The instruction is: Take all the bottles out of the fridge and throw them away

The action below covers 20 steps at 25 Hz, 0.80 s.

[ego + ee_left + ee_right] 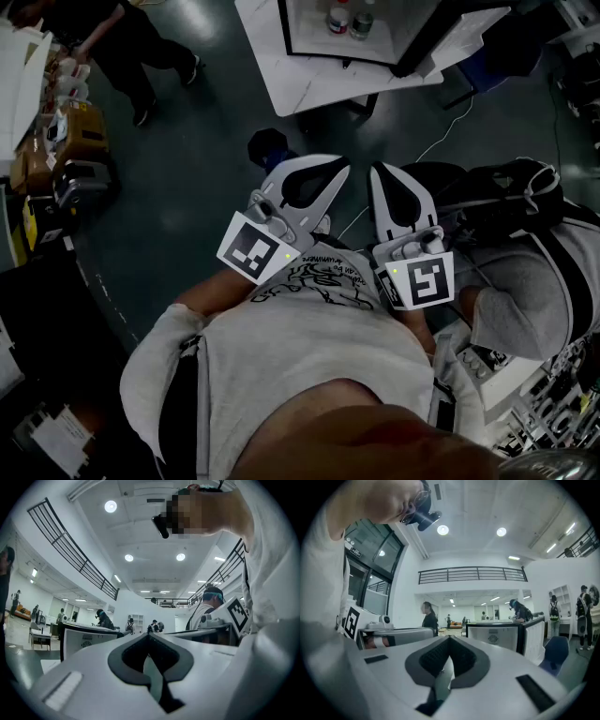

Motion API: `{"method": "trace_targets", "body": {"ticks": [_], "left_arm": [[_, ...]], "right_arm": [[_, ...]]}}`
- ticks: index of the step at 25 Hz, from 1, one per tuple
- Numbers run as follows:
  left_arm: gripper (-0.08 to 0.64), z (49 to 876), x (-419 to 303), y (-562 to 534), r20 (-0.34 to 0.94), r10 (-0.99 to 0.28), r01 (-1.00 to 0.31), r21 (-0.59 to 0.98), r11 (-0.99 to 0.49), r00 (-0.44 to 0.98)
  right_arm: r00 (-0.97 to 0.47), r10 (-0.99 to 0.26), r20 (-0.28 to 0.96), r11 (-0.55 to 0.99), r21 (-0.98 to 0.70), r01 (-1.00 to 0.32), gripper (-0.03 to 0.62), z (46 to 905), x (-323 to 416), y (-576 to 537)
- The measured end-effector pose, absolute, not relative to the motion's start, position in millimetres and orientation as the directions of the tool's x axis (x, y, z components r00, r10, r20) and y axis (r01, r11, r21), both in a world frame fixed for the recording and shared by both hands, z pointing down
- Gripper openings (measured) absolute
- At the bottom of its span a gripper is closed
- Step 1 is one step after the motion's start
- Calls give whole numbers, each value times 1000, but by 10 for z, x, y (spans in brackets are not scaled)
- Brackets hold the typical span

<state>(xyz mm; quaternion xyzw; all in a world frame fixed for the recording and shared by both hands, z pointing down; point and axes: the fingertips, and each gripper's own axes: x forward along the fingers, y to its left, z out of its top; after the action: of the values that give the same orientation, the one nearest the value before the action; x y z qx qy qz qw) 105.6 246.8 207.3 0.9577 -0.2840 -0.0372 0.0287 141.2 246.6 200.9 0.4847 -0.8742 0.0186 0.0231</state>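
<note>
The dark green floor (216, 159) fills most of the head view, and below it the person's pale shirt (309, 347) takes up the lower middle of the picture. At the top stands a white table (309, 80), well apart from the person, with open floor in between. On that table sits the black-framed fridge (284, 28), open toward the camera, and 2 bottles (339, 17) stand upright inside it, side by side near the top edge of the picture. A black bag (511, 202) lies on the floor at the right, close beside the person, and another person in dark clothes (131, 47) stands at the upper left near stacked boxes (56, 150). Both tongs are held close to the chest, level and pointing toward the table, side by side with their tips near each other. The left gripper (339, 172) is clenched, its 2 jaws meeting at the tip with nothing between them, and its marker cube (253, 248) sits against the shirt. The right gripper (380, 173) is likewise clenched and empty, jaw tips together, its own marker cube (427, 279) just beside the shirt. Neither gripper is near the bottles.
</note>
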Motion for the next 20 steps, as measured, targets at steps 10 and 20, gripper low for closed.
{"method": "trace_targets", "body": {"ticks": [10, 20], "left_arm": [[9, 2057, 1249, 2486, -56, -548, -543, 76, -836, 835], [9, 2101, 1434, 2482, -56, -551, -547, 79, -834, 833]], "right_arm": [[-540, -841, 32, 540, -14, -842, 9, 1980, 1591, 2479], [-546, -837, 32, 545, -34, -838, 9, 2048, 1773, 2444]]}}
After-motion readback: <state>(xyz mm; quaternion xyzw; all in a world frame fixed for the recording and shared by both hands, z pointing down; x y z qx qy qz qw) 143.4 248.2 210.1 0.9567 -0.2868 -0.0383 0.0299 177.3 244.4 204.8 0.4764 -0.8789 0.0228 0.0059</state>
